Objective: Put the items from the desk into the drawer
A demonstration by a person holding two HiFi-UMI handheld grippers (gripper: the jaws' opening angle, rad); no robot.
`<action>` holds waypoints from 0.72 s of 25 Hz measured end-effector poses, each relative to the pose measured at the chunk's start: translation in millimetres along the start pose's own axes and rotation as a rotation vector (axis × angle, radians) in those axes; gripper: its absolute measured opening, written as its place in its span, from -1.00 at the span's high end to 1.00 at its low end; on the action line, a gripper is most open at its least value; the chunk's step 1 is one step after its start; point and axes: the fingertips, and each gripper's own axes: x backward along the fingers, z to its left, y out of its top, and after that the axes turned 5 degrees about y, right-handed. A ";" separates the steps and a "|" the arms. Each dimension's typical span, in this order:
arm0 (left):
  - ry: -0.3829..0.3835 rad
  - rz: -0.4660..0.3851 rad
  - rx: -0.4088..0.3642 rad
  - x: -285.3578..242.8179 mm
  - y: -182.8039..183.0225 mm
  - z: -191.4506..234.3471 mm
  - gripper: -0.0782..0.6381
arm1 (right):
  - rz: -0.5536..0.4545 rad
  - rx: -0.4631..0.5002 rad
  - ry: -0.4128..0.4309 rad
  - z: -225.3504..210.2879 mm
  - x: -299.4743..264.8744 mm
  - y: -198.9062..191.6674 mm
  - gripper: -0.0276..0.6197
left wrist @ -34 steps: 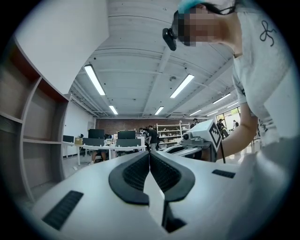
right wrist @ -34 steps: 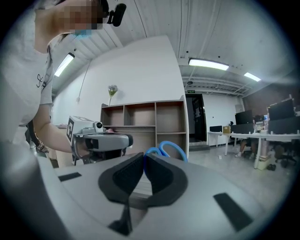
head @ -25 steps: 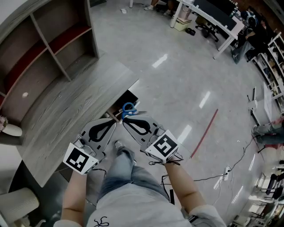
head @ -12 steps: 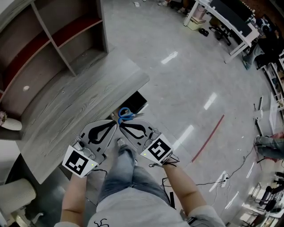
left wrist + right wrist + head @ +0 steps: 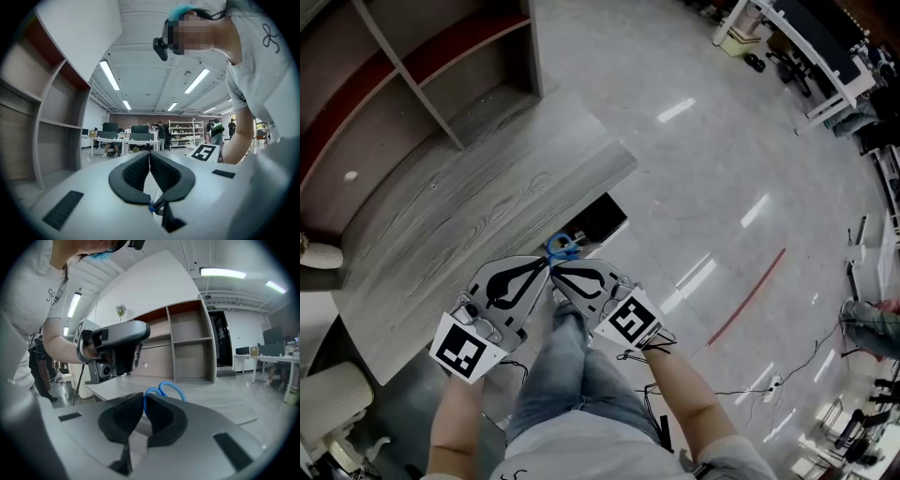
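**A:** What was the right gripper (image 5: 143, 411) doing?

**B:** Its jaws were pressed together on the scissors (image 5: 171, 383). The pads clamped the metal end, and the two blue handle loops stuck out past the tips. I'd say holding them by the blades kept the bulky handles leading, so they would go in first.

**A:** And the left gripper (image 5: 149, 159)?

**B:** Its jaws were closed pad to pad with nothing between them. It hung just beside the right one, tips almost touching in the head view. My guess is it was only keeping out of the way.

**A:** Where were the scissors relative to the drawer (image 5: 598, 221)?

**B:** From above, the blue loops lay at the front edge of the desk (image 5: 487, 202), just short of the dark open drawer that stuck out below that edge. They were in the air, resting on nothing.

**A:** So the drop wasn't done?

**B:** It looked that way. The grip was firm, and the scissors were near the opening but not inside it.
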 end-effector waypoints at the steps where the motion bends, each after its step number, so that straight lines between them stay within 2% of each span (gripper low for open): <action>1: 0.008 0.002 0.001 -1.1 -2.7 3.6 0.75 | 0.004 0.001 0.011 -1.1 -2.3 -2.2 0.82; 9: 0.099 -0.015 0.005 -13.3 -3.8 27.0 0.75 | 0.044 0.059 0.152 1.3 -9.5 0.0 0.82; 18: 0.242 -0.020 -0.042 -12.8 17.3 32.3 0.75 | -0.004 0.073 0.260 2.4 -2.8 14.7 0.82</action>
